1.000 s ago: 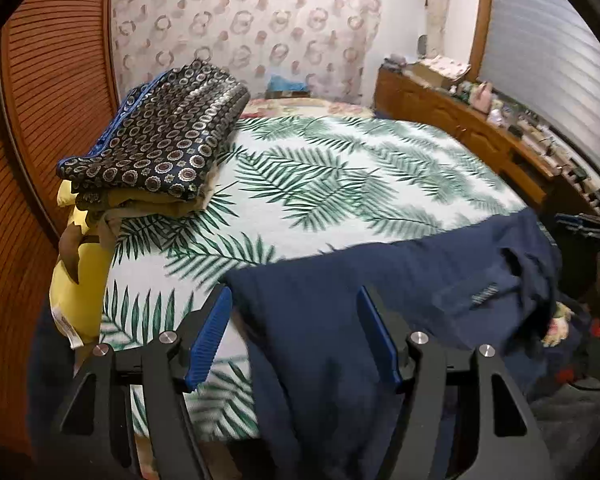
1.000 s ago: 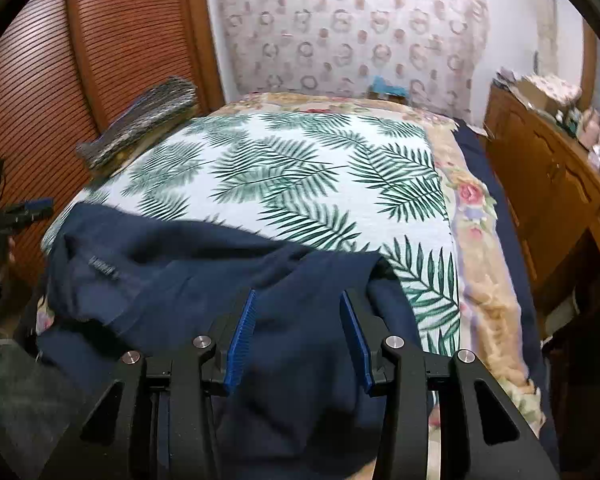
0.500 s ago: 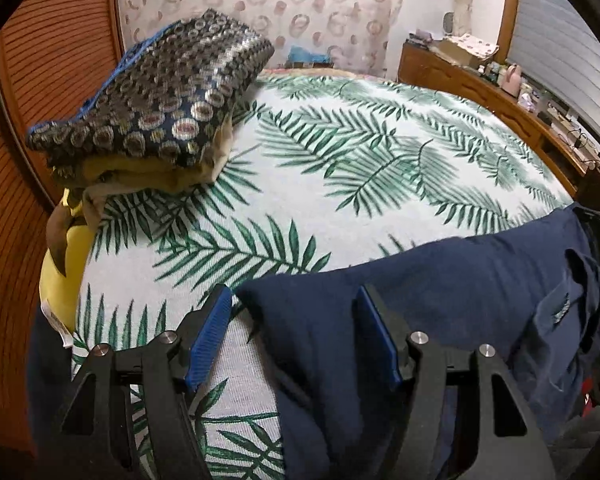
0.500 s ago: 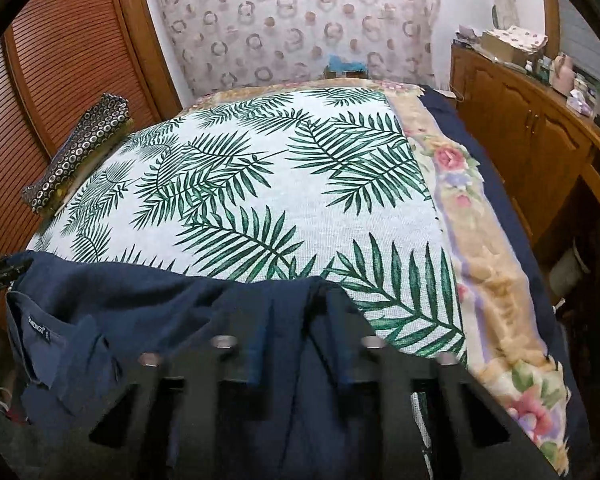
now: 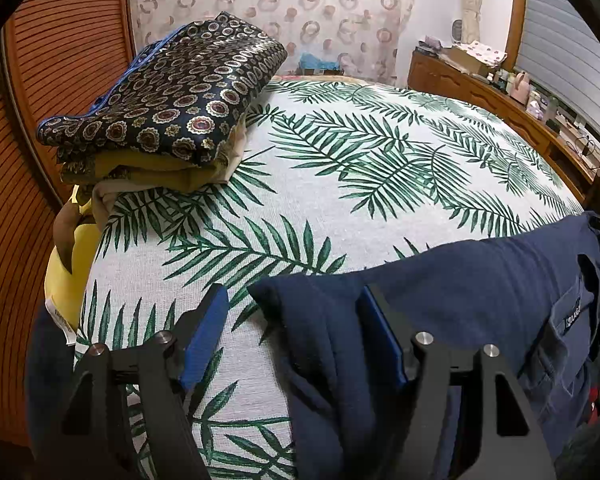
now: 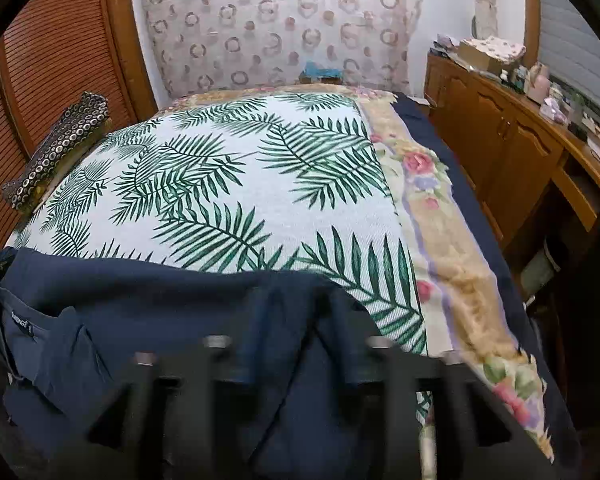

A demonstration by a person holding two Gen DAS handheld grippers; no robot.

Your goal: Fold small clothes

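Now a dark navy blue cotton garment (image 5: 472,280) lies spread across the near edge of a bed covered by a white bedspread printed with green palm fronds (image 5: 340,184). Its collar with a small sewn label sits between the two tools, to the right in the left wrist view and to the left in the right wrist view.

Left tongs (image 5: 296,328) stand wide apart, blue pads showing. A corner of the navy garment lies between them, against the right-hand pad, while the left-hand pad hangs over bare bedspread, so nothing is pinched.

Right tongs (image 6: 296,340) are blurred; their jaws have just been opening, and the navy cloth (image 6: 180,320) bunches between them. Whether the pads press on it cannot be told.

At the far left edge of the bed sits a stack of folded clothes, topped by a dark silky piece patterned with gold circles (image 5: 180,96) over mustard yellow layers. A wooden cabinet surface cluttered with small items (image 6: 540,120) runs along the right wall.
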